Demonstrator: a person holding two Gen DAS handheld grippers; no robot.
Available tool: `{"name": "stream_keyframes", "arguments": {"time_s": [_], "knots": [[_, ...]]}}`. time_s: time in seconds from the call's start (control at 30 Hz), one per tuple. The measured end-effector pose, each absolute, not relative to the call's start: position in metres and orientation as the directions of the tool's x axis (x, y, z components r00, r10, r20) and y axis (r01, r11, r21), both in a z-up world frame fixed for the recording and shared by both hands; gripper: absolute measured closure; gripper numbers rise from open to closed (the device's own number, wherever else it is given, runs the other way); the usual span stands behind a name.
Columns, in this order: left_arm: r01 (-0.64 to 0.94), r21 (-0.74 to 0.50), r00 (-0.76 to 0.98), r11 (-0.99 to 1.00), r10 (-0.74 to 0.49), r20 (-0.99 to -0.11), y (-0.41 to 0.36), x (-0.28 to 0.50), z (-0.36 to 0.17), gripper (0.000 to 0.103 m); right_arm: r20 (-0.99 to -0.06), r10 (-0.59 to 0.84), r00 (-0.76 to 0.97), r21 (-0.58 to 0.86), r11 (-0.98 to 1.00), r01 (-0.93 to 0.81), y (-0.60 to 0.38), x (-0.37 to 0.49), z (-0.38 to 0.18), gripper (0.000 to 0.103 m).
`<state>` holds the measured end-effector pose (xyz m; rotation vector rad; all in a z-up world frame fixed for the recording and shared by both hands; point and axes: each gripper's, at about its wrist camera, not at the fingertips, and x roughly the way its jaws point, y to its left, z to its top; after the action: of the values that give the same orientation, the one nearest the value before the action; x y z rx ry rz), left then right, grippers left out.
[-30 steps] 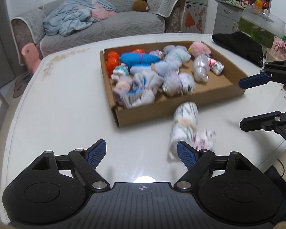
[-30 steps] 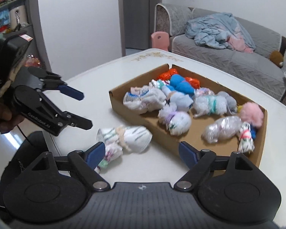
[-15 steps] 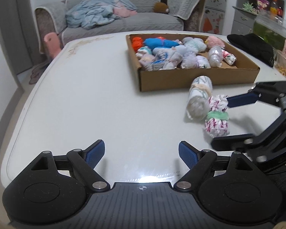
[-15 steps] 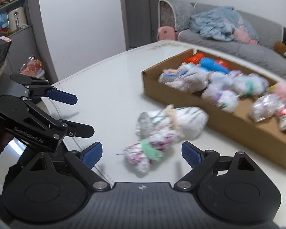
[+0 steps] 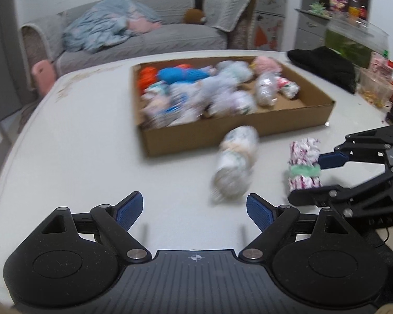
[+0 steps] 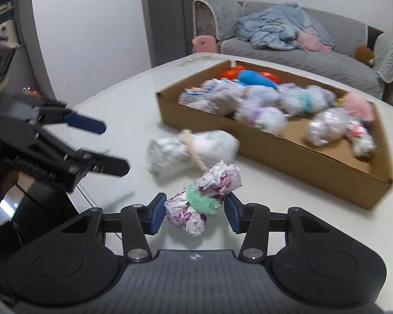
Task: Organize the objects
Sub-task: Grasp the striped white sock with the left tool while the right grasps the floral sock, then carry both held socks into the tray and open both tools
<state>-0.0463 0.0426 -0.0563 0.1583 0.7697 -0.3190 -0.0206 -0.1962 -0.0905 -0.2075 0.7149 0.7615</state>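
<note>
**2 handheld grippers over a white table, 1 closing around a small cloth bundle**

From the right wrist camera, the right gripper (image 6: 194, 213) sits low at 6 o'clock. Its jaws are closing on a pink-and-white bundle with a green band (image 6: 203, 200); the blue pads (image 6: 156, 216) sit against both sides of the bundle, so it is grasped.

Just beyond it, toward 11 o'clock, a larger white bundle tied with a beige band (image 6: 191, 150) lies on the white table (image 6: 112, 110), blurred. It rests just beside the near wall of a shallow cardboard box (image 6: 314, 172), which stretches toward 2 o'clock and holds many rolled bundles, among them blue, orange and pink ones.

At 9 o'clock the left gripper (image 6: 110, 146) hovers over the table edge. Its jaws are opening, spread wide, with nothing between them. A hand grips its body at the far left.

From the left wrist camera, the white bundle lies ahead at 1 o'clock, and the right gripper holds its bundle at 3 o'clock. A grey sofa (image 6: 314, 57) with a blue blanket (image 6: 280, 30) stands behind the table.
</note>
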Motion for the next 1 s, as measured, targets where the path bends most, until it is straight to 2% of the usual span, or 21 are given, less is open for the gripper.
{"name": "stream_keyframes", "arguments": {"time_s": [0.17,0.27,0.33,0.37,0.43,0.5,0.73,1.0], "knots": [[0.397,0.036,0.658,0.917,-0.257,-0.708,0.007,-0.021,-0.068,0.014,-0.657,0.517,0.549,0.049,0.756,-0.653,-0.232,-0.015,-0.089,0.059],[0.425,0.034,0.638,0.904,-0.273,-0.720,-0.006,-0.007,-0.077,0.026,-0.646,0.510,0.568,0.070,0.781,-0.621,-0.250,-0.006,-0.085,0.059],[0.436,0.001,0.613,0.900,-0.296,-0.733,-0.008,0.003,-0.082,0.042,-0.634,0.501,0.589,0.074,0.798,-0.598,-0.260,0.002,-0.082,0.059],[0.434,-0.008,0.611,0.901,-0.301,-0.732,-0.008,0.006,-0.082,0.042,-0.628,0.501,0.596,0.082,0.804,-0.589,-0.264,0.005,-0.080,0.059],[0.432,-0.016,0.605,0.902,-0.302,-0.737,-0.009,0.012,-0.080,0.055,-0.619,0.498,0.607,0.092,0.814,-0.573,-0.273,0.011,-0.079,0.059],[0.437,-0.019,0.595,0.899,-0.305,-0.743,-0.010,0.013,-0.078,0.058,-0.617,0.490,0.616,0.092,0.822,-0.562,-0.279,0.017,-0.079,0.059],[0.455,-0.018,0.580,0.890,-0.312,-0.753,-0.012,0.005,-0.072,0.062,-0.605,0.494,0.625,0.102,0.826,-0.554,-0.292,0.029,-0.074,0.059],[0.515,0.015,0.632,0.857,-0.367,-0.683,-0.033,0.000,-0.004,0.062,-0.570,0.497,0.654,0.036,0.811,-0.584,-0.304,0.052,-0.032,0.059]]}}
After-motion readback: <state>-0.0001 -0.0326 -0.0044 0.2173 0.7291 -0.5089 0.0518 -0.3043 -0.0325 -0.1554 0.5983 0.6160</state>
